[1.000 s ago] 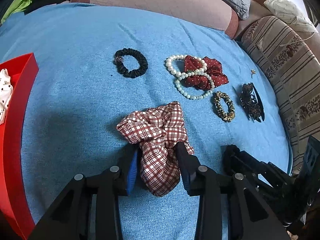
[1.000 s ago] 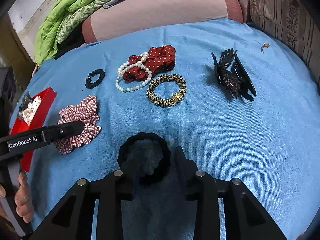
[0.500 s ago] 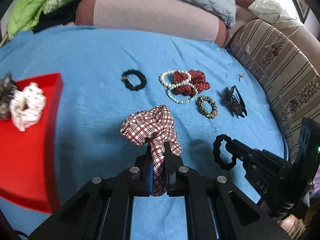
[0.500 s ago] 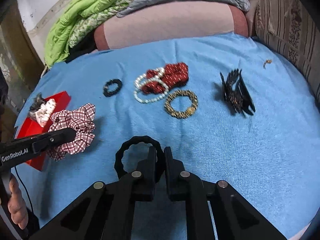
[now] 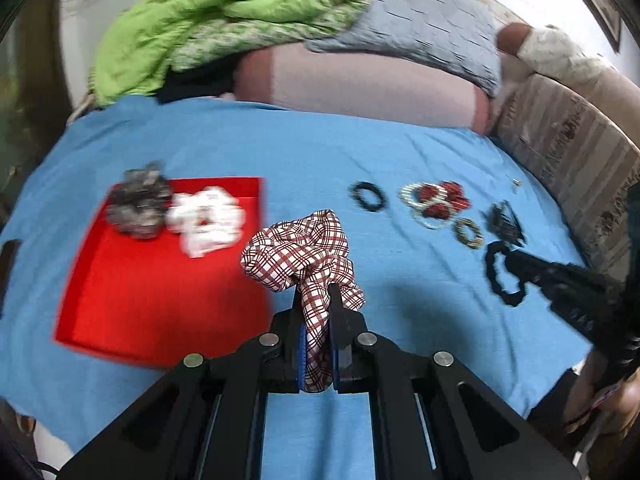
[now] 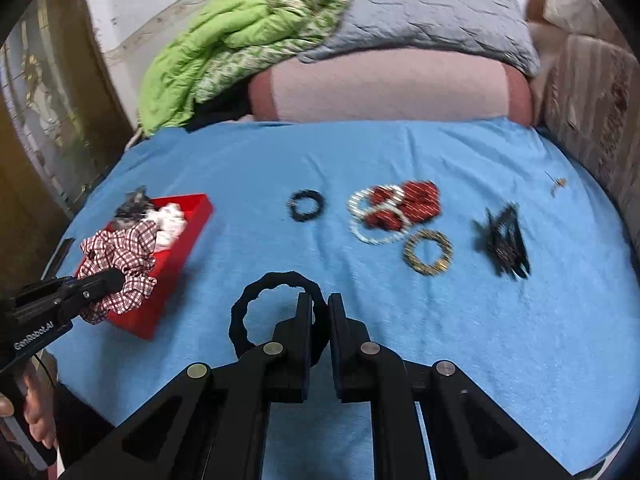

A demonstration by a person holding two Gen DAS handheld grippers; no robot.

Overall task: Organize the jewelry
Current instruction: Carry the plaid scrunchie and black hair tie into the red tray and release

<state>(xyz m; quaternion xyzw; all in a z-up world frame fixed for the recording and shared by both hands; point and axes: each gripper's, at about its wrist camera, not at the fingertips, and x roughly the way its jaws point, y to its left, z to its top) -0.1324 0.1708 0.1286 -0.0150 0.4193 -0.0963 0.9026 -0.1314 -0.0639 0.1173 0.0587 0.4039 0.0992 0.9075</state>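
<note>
Left wrist view first, from its left edge across: a red tray (image 5: pixel 160 300) lies on the blue bedcover (image 5: pixel 280 152), with a grey scrunchie (image 5: pixel 138 208) and a white scrunchie (image 5: pixel 206 220) side by side at its far end. Just right of the tray the left gripper (image 5: pixel 318 308) has its jaws pinched tight on a plaid scrunchie (image 5: pixel 298 252), which is lifted off the cover and bunches out above the fingertips. Further right a small black hair tie (image 5: pixel 370 196), a pearl bracelet (image 5: pixel 426 208) lying over a red scrunchie (image 5: pixel 448 198), a leopard-print hair tie (image 5: pixel 469 232) and a black hair claw (image 5: pixel 504 224) lie in a loose row. At the right edge the right gripper (image 5: pixel 516 262) carries a black scrunchie (image 5: pixel 502 276). Right wrist view, again from the left: the plaid scrunchie hangs over the near corner of the tray, clear of its floor. In the centre the right gripper's jaws are closed on the rim of the black scrunchie, whose loop stands out to their left above the cover. Well beyond, to the right, the row of pieces lies untouched, and a tiny gold earring (image 6: pixel 558 184) sits alone near the striped cushion (image 6: pixel 600 112).
</note>
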